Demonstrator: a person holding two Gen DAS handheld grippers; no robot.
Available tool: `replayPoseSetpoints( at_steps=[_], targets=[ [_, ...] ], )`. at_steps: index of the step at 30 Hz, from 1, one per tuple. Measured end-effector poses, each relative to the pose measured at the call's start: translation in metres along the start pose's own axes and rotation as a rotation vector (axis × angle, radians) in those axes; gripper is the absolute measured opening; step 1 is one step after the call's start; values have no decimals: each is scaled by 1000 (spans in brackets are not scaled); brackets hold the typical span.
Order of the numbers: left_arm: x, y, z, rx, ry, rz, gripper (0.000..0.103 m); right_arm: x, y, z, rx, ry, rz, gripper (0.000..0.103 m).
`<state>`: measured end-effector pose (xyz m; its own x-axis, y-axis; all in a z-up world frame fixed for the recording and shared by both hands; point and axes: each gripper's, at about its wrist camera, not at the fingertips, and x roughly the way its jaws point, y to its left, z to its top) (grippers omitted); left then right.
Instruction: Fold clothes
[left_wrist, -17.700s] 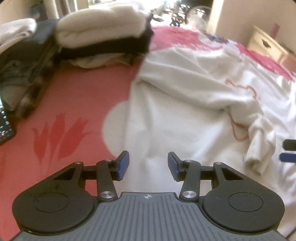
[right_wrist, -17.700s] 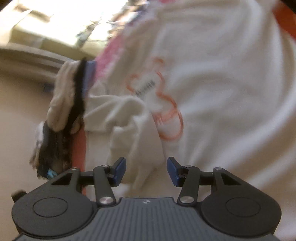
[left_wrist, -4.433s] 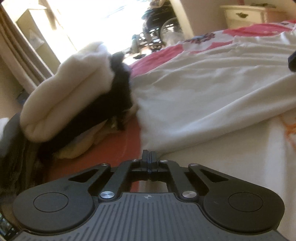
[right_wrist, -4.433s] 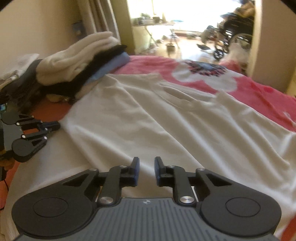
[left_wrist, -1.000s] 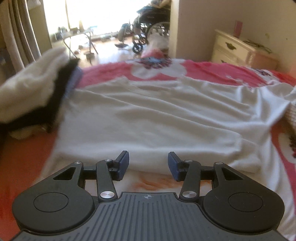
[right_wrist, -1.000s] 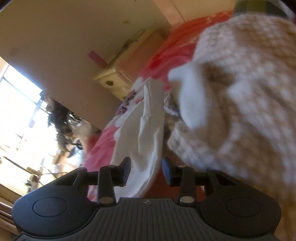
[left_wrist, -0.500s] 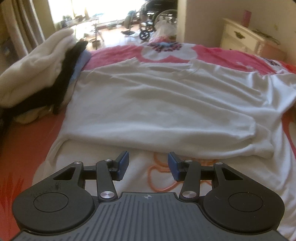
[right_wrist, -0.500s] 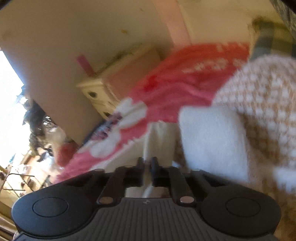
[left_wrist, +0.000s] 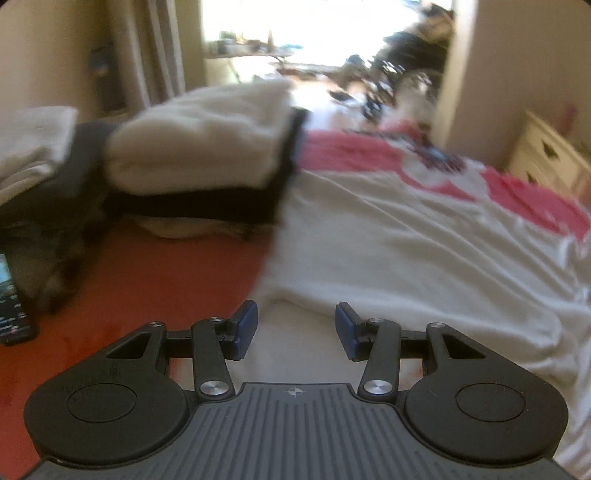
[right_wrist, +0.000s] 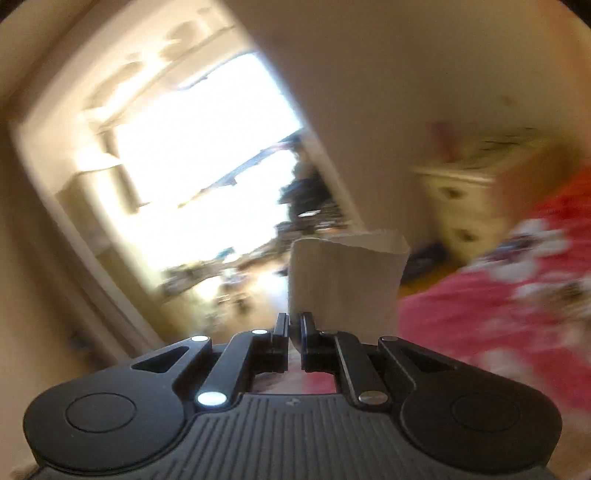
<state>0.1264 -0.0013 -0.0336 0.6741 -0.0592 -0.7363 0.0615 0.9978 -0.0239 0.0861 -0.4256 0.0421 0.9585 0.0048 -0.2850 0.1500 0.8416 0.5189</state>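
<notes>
White cloth, a shirt (left_wrist: 417, 254), lies spread on the red bed (left_wrist: 155, 280); only the left view shows it whole, under the released, empty left gripper (left_wrist: 294, 328). The right view alone shows the right gripper (right_wrist: 293, 328) clenched on its sleeve (right_wrist: 343, 277), lifted.

The left tongs (left_wrist: 294, 329) hang with jaws apart and empty above the near edge of a white shirt (left_wrist: 406, 251) spread on the red bed (left_wrist: 166, 280). A folded pile (left_wrist: 199, 155) sits left of it.
</notes>
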Motion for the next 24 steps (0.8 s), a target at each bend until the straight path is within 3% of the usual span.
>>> replayPoseSetpoints(
  at_steps=[4, 7, 10, 11, 13, 14, 16, 19, 22, 24],
  targets=[
    [-7, 42, -1, -41, 6, 31, 46, 15, 95, -58, -76, 25, 126, 7],
    [-10, 69, -2, -72, 20, 50, 46, 39, 148, -126, -141, 87, 170, 8],
    [-3, 84, -3, -88, 48, 54, 47, 64, 194, -196, -203, 174, 199, 17],
    [2, 86, -4, -95, 61, 58, 47, 77, 199, -221, -218, 289, 219, 43],
    [11, 89, -6, -112, 87, 58, 49, 103, 210, -270, -245, 511, 255, 45],
    [16, 90, -7, -123, 96, 46, 49, 102, 210, -283, -244, 552, 255, 45],
    [27, 86, -8, -135, 110, 5, 51, 86, 200, -290, -215, 553, 282, 45],
    [49, 67, -6, -120, 135, -78, 53, 64, 175, -272, -179, 536, 297, 45],
    [73, 43, 2, -101, 161, -173, 53, 42, 141, -243, -120, 488, 207, 45],
    [88, 25, 10, -81, 165, -233, 54, 30, 102, -221, -11, 438, 118, 45]
  ],
)
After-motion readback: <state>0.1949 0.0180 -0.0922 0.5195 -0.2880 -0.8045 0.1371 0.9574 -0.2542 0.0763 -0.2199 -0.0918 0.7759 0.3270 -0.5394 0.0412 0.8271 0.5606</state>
